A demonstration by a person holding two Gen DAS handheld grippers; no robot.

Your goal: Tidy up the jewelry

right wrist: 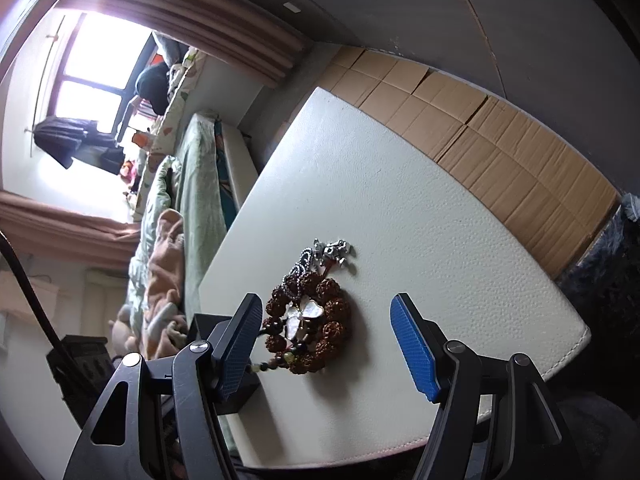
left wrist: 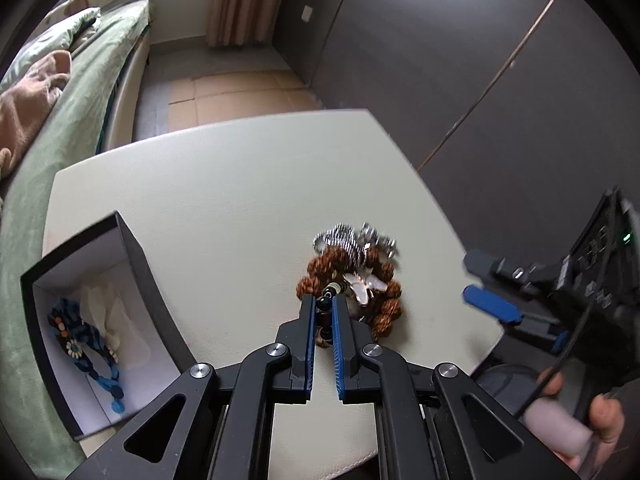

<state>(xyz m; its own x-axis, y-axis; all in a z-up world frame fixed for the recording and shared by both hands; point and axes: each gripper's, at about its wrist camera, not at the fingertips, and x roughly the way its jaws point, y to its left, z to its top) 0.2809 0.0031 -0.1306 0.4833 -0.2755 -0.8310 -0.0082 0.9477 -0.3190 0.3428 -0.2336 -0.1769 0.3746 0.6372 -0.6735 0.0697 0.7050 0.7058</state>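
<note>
Two grippers work over one pile of jewelry (left wrist: 352,276) lying on the cream table (left wrist: 224,184), toward its near right corner. The left gripper (left wrist: 323,312) is closed almost fully, its blue pads pinching a strand of small dark beads (left wrist: 326,300) at the near edge of the pile. The right gripper (right wrist: 326,344) stands wide apart with nothing between its pads, the pile lying beyond and between them.

The pile consists of a bracelet of large rough brown beads (left wrist: 384,312), a silver chain (left wrist: 352,240) and a pale shell-like flower piece (left wrist: 364,286), all overlapping. Expect light, limp items: each strand will drape and swing when raised, and tangled pieces will likely drag along. Smooth beads may slip; grip across the cord between beads, or across a single bead. The flower piece looks fragile; avoid squeezing it.

An open dark box (left wrist: 132,248) stands at the table's left, already holding a blue beaded piece (left wrist: 86,344).
</note>
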